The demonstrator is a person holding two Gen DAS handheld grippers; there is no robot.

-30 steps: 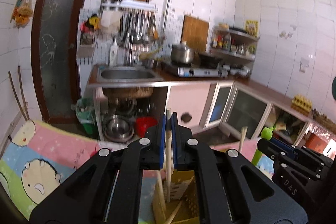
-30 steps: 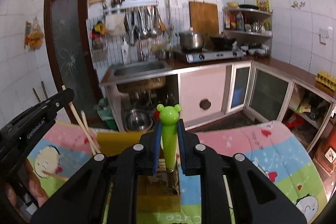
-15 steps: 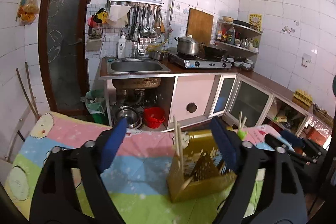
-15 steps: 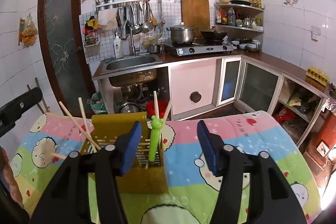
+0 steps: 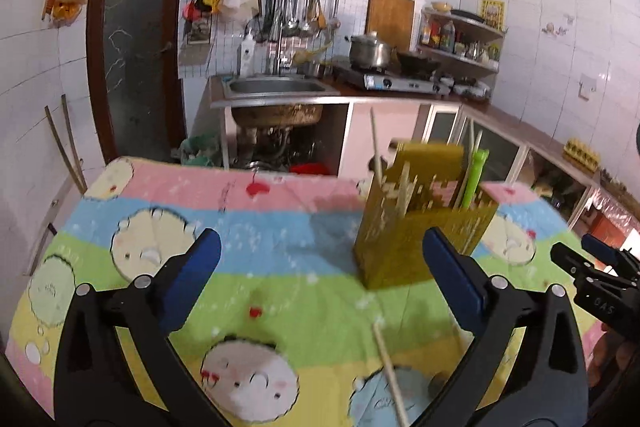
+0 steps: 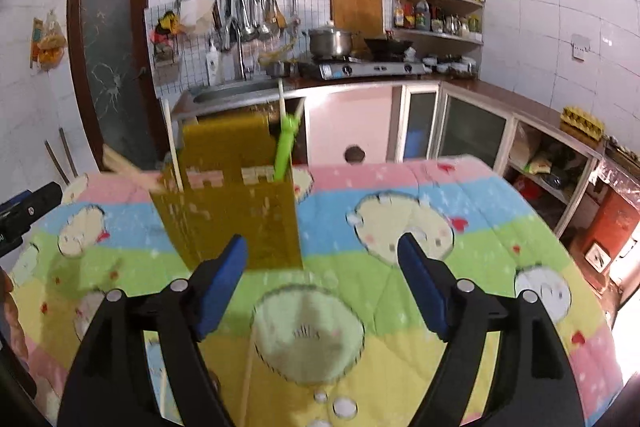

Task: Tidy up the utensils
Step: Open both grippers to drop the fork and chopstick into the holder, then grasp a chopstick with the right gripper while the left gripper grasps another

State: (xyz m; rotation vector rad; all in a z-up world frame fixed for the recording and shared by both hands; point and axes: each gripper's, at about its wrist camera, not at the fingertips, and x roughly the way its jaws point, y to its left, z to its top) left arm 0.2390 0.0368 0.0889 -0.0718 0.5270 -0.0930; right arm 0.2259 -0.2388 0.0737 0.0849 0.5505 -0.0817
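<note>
A yellow perforated utensil holder (image 5: 420, 223) stands on the cartoon-print cloth; it also shows in the right wrist view (image 6: 236, 199). It holds wooden chopsticks (image 5: 375, 147) and a green frog-topped utensil (image 5: 474, 179), also visible in the right wrist view (image 6: 286, 151). A loose chopstick (image 5: 390, 371) lies on the cloth in front of the holder, seen too in the right wrist view (image 6: 248, 367). My left gripper (image 5: 322, 279) is open and empty, back from the holder. My right gripper (image 6: 322, 283) is open and empty, in front of the holder.
The table is covered by a pastel cloth (image 5: 240, 227) with its far edge toward the kitchen. Behind it are a sink (image 5: 276, 87), a stove with a pot (image 5: 368, 51) and low cabinets (image 6: 472, 131). The right gripper shows at the right edge of the left wrist view (image 5: 600, 279).
Both grippers let go: the left released a chopstick and the right the green utensil into the holder. Both then opened wide and pulled back toward me.
</note>
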